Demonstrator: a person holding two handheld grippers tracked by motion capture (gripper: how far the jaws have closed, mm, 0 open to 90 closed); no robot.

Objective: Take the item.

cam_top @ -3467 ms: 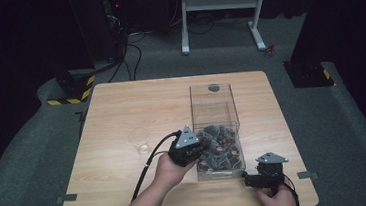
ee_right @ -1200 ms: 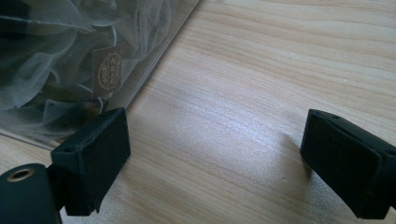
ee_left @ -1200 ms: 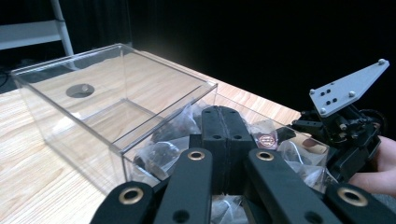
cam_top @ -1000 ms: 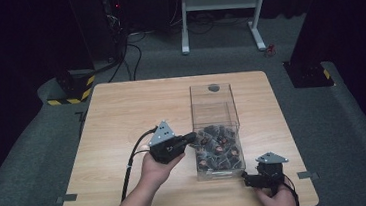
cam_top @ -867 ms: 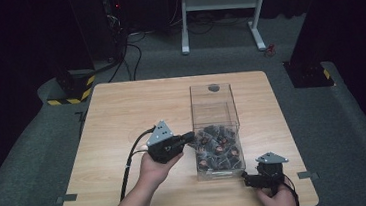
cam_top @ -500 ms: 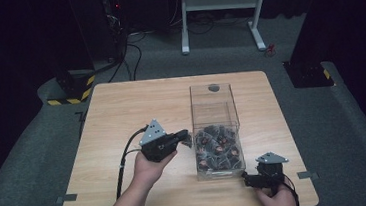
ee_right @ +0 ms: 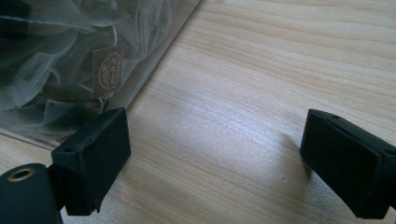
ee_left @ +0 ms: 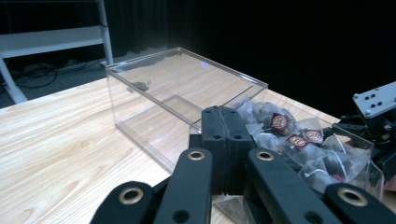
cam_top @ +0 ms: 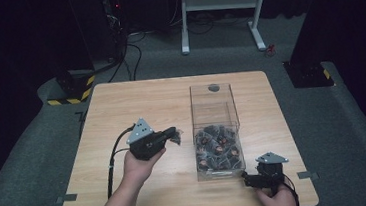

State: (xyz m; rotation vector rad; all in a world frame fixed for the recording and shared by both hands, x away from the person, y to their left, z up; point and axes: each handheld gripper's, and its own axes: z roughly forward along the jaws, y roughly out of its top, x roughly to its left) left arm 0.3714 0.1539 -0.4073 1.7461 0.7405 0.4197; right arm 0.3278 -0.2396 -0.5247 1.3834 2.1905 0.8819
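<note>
Having left the clear box point(cam_top: 214, 111), the left gripper point(cam_top: 173, 134) now hangs beside it, jaws pinched on one tea bag point(ee_left: 232, 203) (others remain inside); the right gripper point(cam_top: 247, 178) rests wide apart at the box corner.

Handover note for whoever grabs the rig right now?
Left gripper: jaws shut on a tea bag, held over the table just left of the clear box.
Right gripper: open, holding nothing, low on the table at the box's near right corner.
Done: one bag out of the box.
Left: set it down; the other tea bags are piled in the box's near end.
</note>
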